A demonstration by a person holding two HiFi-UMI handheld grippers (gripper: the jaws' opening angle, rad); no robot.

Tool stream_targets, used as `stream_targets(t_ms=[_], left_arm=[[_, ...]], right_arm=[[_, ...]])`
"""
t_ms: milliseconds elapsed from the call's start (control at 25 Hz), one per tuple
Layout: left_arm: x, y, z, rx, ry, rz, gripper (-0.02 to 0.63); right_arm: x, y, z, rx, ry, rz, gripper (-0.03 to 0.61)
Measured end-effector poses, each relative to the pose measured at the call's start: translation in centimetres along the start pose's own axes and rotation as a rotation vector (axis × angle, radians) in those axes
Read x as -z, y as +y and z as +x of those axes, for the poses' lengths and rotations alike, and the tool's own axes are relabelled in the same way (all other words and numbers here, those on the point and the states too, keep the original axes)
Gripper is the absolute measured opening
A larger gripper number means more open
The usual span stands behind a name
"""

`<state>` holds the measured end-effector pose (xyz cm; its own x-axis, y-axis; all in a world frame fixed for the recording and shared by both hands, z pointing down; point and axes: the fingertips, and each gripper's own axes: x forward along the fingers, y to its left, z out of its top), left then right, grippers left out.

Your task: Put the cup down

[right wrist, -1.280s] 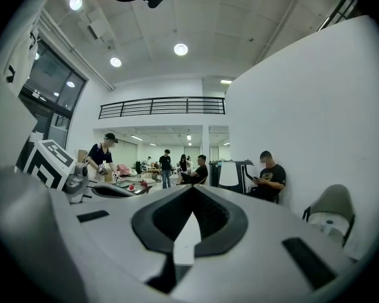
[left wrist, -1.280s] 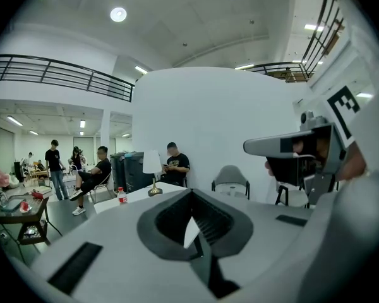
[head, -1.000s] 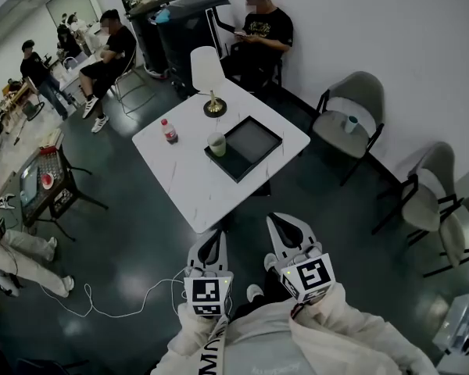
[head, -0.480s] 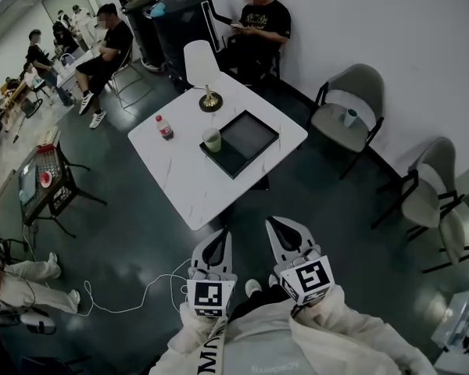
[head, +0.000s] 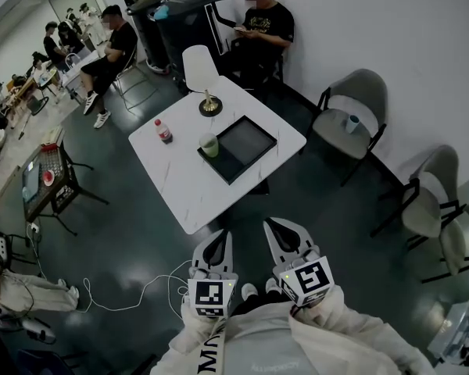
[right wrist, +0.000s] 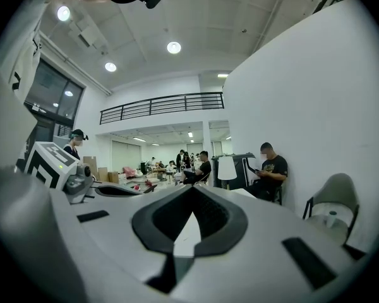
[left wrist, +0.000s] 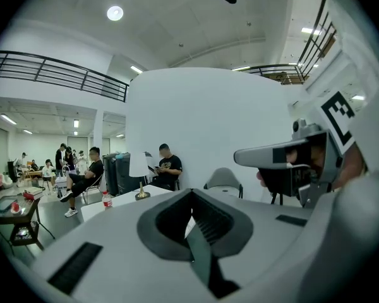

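Left tool [head: 218, 236] and right tool [head: 273, 225] pressed together, empty, well apart from bench [head: 180, 180]. Pale green cup [head: 209, 144] upright at black tray [head: 247, 141] edge. Risk: toppling cup if approached without spreading first.

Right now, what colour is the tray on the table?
Black. The tray lies on the white table, clearest in the head view.

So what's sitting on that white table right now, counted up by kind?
Table lamp with white shade and brass base: 1
Small red-labelled plastic bottle: 1
Pale green cup: 1
Black rectangular tray: 1
Total on the white square table: 4
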<state>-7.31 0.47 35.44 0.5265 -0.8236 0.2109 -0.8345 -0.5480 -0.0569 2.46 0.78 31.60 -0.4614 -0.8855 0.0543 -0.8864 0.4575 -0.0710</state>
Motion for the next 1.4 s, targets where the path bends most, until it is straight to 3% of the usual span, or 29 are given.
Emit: stream_targets(t_ms=[560, 1400], left_arm=[[-0.7, -0.2, 0.4, -0.060, 0.003, 0.012, 0.011], [-0.1, -1.2, 0.9, -0.037, 0.036, 0.037, 0.011]], right_arm=[[-0.9, -0.7, 0.2, -0.053, -0.024, -0.009, 0.005], [0.2, -0.8, -0.1, -0.056, -0.009, 0.023, 0.005]])
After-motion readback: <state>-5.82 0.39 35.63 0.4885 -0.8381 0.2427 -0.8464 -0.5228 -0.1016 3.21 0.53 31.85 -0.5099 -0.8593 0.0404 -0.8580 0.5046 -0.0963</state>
